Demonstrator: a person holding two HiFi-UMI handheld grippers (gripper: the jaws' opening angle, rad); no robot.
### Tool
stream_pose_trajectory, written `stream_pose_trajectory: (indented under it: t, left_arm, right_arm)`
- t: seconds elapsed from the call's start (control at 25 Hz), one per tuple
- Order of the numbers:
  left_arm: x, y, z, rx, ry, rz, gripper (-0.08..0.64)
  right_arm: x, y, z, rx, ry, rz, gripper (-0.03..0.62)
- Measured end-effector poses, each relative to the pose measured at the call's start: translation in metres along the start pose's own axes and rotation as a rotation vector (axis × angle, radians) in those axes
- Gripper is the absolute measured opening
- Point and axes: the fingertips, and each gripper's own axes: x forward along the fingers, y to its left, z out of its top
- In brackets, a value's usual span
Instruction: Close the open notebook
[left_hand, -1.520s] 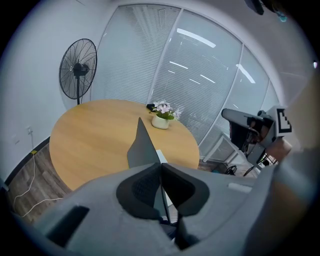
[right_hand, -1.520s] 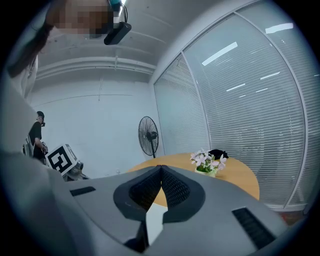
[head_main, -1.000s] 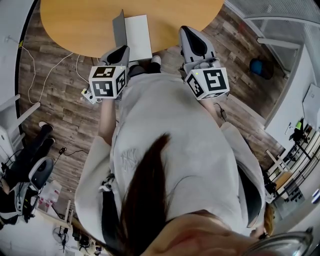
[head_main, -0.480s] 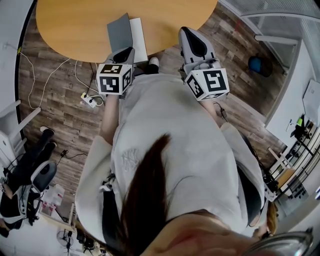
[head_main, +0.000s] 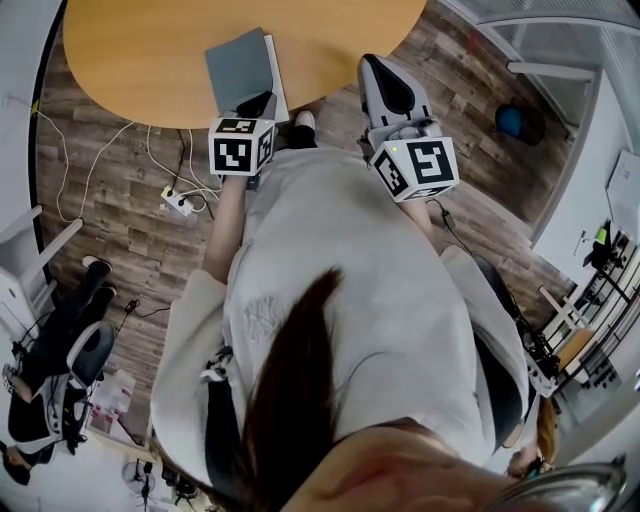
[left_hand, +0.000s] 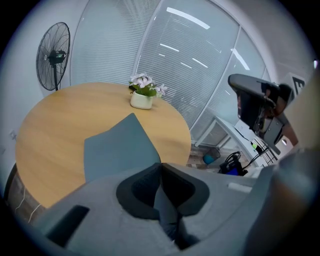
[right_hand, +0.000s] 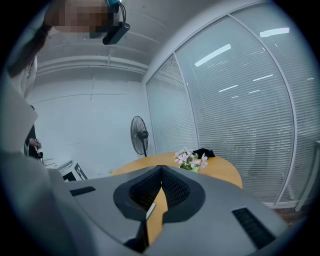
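The notebook (head_main: 240, 62) lies at the near edge of the round wooden table (head_main: 130, 50). Its grey cover is folded over almost flat, and a strip of white page (head_main: 273, 62) still shows along its right side. My left gripper (head_main: 258, 103) is shut, its tips at the cover's near edge. In the left gripper view the grey cover (left_hand: 117, 147) spreads just beyond the left gripper (left_hand: 161, 166), whose jaws meet. My right gripper (head_main: 380, 70) hovers to the right of the notebook, apart from it, shut and holding nothing. The right gripper (right_hand: 161, 169) looks level across the table.
A white pot of flowers (left_hand: 142, 95) stands at the table's far side, with a dark object (right_hand: 204, 152) beside it. A standing fan (left_hand: 54, 55) is behind the table. A power strip with cables (head_main: 180, 200) lies on the wooden floor at left.
The grey cover has swung from upright down over the white pages. My left gripper has moved forward and down with it. The right gripper has barely moved.
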Motion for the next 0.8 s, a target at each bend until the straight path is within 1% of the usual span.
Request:
stream_pose_trajectory:
  t: [0.16, 0.48, 0.8]
  left_arm:
    - [0.014, -0.002, -0.005, -0.013, 0.026, -0.005, 0.025]
    - [0.034, -0.002, -0.01, 0.009, 0.072, 0.011, 0.025]
    - [0.05, -0.001, -0.017, 0.006, 0.109, 0.017, 0.032]
  right_arm:
    - [-0.004, -0.008, -0.002, 0.006, 0.005, -0.016, 0.003]
    - [-0.006, -0.017, -0.004, 0.018, 0.005, -0.032, 0.003]
    - [-0.009, -0.018, -0.003, 0.027, -0.001, -0.04, 0.003]
